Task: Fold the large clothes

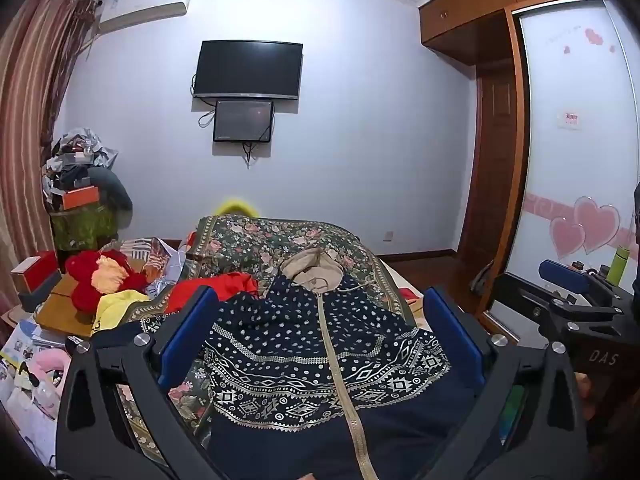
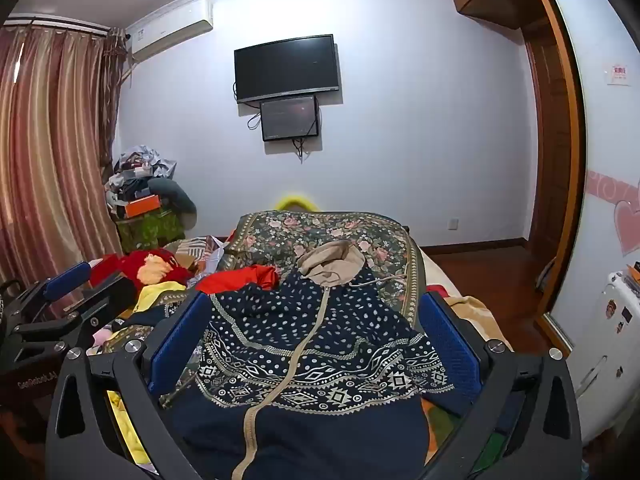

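Nearest the cameras, the left gripper (image 1: pixel 320 340) and the right gripper (image 2: pixel 316 344) each hold their blue-padded fingers (image 1: pixel 186 332) spread wide apart, with nothing clamped between them. Both hover over the near end of a bed, side by side; the right gripper also shows at the edge of the left wrist view (image 1: pixel 568 284).

Below them lies the navy blue hooded jacket with white dots and geometric bands (image 2: pixel 320 344), spread face up on the bed. Its tan zipper (image 1: pixel 340 360) runs up the middle, and its beige-lined hood (image 2: pixel 332 262) points away from the cameras. One sleeve is bunched toward the left.

The jacket rests on a dark green floral bedspread (image 2: pixel 320 228). Just left of it sits a crumpled red cloth (image 2: pixel 244 278), then a red and yellow plush toy (image 1: pixel 104 276) among clutter.

Farther back, a black wall-mounted television (image 2: pixel 286 66) hangs above a smaller dark screen (image 2: pixel 289 118). A striped curtain (image 2: pixel 48 152) hangs left; a wooden wardrobe (image 1: pixel 472 12) stands right.
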### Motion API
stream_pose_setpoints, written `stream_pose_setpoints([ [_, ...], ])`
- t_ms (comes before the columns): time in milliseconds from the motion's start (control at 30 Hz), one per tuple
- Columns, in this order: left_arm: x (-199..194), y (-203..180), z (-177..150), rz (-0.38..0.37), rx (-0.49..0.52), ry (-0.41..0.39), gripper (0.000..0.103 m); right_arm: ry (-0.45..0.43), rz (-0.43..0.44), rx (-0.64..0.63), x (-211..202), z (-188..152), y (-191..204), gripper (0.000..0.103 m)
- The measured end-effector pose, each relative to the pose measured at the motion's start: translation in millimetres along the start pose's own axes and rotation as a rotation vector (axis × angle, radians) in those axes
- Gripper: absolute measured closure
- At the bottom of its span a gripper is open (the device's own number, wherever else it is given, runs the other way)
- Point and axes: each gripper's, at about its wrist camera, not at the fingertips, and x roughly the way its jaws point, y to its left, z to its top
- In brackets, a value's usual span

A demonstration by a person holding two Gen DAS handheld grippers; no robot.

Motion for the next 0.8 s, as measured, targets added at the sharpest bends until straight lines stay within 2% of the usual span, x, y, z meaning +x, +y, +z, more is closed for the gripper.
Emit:
stream_pose_setpoints([
  [133,0,-1,0,0.006,-0.006,-0.012,0.0,0.0,0.001,0.004,0,0,0,0.0],
  [333,5,-2,-20,-0.005,-0.017,-0.003,0.0,0.0,-0.001,0.002,0,-1,1,0.0],
  [400,4,7,-6,-0.011,-0.03,0.006,0.0,0.0,-0.001,0.003,0,-1,2,0.0],
  [800,7,12,-5,0.004,-0.05,0.021,0.0,0.003,0.0,0.005,1,-3,2,0.0],
])
